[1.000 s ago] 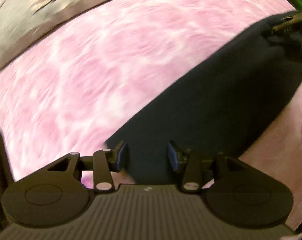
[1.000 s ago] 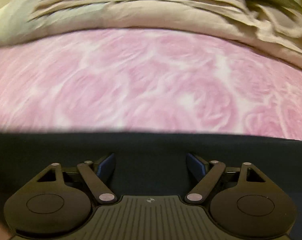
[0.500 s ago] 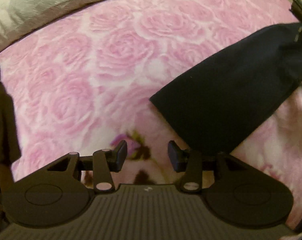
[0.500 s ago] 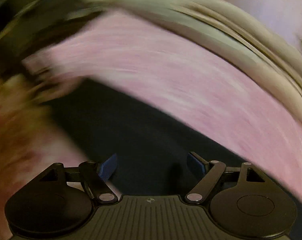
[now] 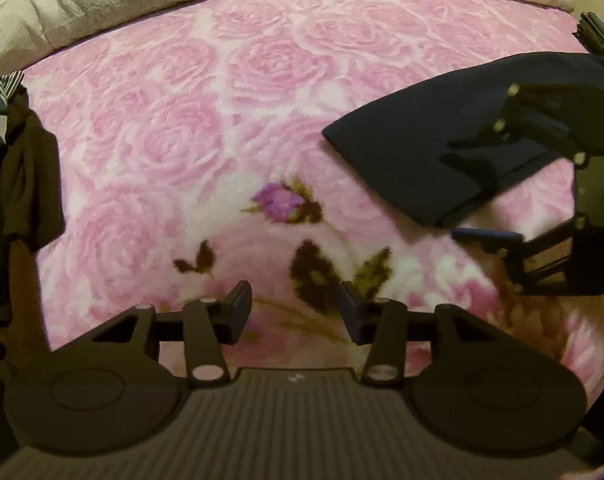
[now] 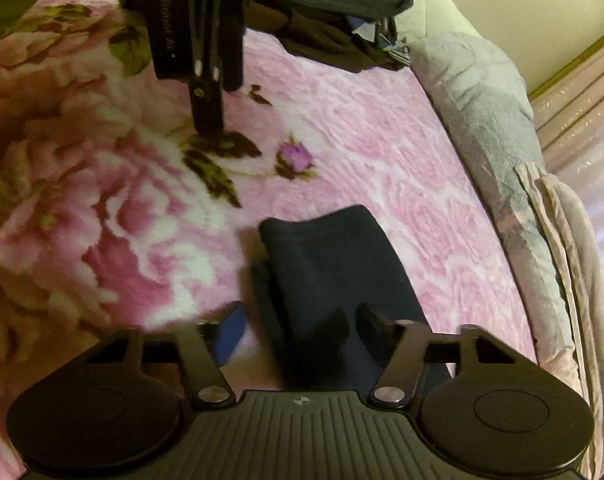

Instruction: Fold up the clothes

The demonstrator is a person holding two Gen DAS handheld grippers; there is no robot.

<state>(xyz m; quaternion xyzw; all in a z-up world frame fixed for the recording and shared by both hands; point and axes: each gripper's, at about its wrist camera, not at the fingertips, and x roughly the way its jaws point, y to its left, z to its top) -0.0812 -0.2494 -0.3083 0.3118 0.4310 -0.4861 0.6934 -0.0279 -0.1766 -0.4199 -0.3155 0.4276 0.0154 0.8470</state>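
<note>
Folded navy-blue knit garment (image 6: 334, 276) lies flat on the pink rose-patterned fleece blanket (image 5: 229, 120), one of it, soft, light and limp; it should be pinched at a thick folded edge, since single layers would slide apart. One dark heap of unfolded clothes (image 6: 342, 12) waits at the blanket's far edge. Of two claws, the right gripper (image 6: 302, 332) is closing astride the garment's near end, pads not visibly pressing; the left gripper (image 5: 293, 304) hangs part-open, empty.

Pink rose blanket (image 5: 261, 60) — cream wall (image 6: 502, 0)
</note>
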